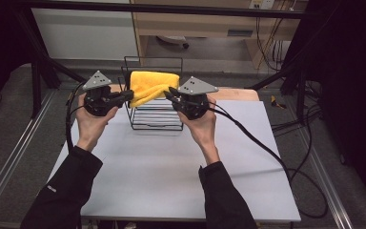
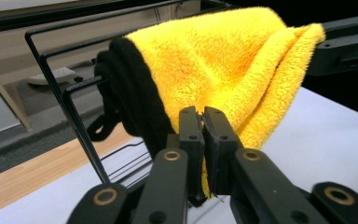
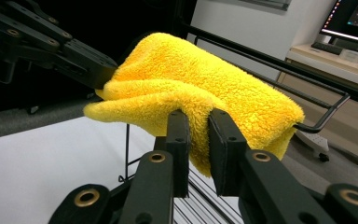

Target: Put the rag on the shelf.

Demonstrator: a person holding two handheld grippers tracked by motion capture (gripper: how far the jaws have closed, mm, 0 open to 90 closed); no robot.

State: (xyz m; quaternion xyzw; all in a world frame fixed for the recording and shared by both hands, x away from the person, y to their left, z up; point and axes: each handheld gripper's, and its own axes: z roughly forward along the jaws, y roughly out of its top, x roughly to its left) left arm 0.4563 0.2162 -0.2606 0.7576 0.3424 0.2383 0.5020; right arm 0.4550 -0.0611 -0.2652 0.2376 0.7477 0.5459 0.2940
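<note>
Left gripper (image 1: 129, 97): my jaws are clamped on the lower left edge of the yellow cloth (image 1: 151, 86); in the left gripper view a thin fold of the cloth (image 2: 223, 70) sits pinched between the two black pads (image 2: 191, 126), which stand almost together.
Right gripper (image 1: 167, 93): my jaws are clamped on the lower right edge of the same cloth; in the right gripper view a thick fold of the cloth (image 3: 200, 98) fills the gap between the pads (image 3: 179, 128).
Yellow cloth, position: draped over the top of the black wire rack (image 1: 155, 117), hanging down on the side that faces me, held at both lower corners.
Yellow cloth, build: fluffy yellow pile with a black border (image 2: 135, 88), seen in the left gripper view where the border lies against the rack's upper bars.
Wire rack, position: upright on the far middle part of the desk (image 1: 171, 167), between my two hands.
Left hand (image 1: 93, 121): holds its gripper to the left of the rack, jaws pointing right toward the cloth.
Right hand (image 1: 202, 124): holds its gripper to the right of the rack, jaws pointing left toward the cloth.
Gripper spacing: the two sets of jaws face each other across the front of the rack, near each other but apart.
Cables (image 1: 262, 143): trail from my right gripper across the desk's right side and off its edge.
Desk surface: white, with a wooden strip (image 1: 233, 93) along the far edge behind the rack.
</note>
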